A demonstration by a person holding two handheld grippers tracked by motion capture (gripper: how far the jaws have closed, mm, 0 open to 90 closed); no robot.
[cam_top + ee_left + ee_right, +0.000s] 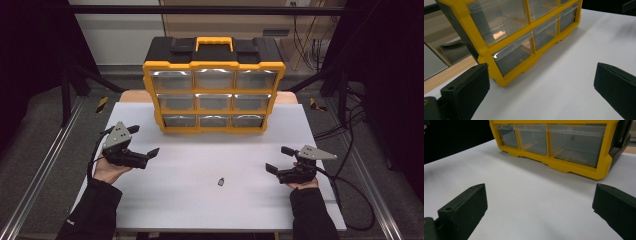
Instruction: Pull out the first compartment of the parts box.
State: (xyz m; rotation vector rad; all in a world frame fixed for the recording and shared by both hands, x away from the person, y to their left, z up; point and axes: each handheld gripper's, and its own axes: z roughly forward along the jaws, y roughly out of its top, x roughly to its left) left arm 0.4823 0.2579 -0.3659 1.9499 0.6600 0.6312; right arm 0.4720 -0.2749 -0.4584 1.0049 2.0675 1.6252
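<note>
Small dark metal part [220,181] lies on white worktop [200,200], between the hands, near front edge. Left gripper [145,141] and right gripper [279,159] hover either side, fingers wide, empty. Farther back: yellow-and-black plastic drawer organizer [214,92], nine clear drawers closed.

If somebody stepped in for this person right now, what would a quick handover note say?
Left gripper: open, holding nothing, on the left of the white table.
Right gripper: open, holding nothing, on the right.
The yellow drawer organizer stands at the table's far edge, all drawers shut.
A small dark part lies untouched between the grippers.
Done: nothing visible. Left: probably picking up the part and putting it in a drawer.
</note>
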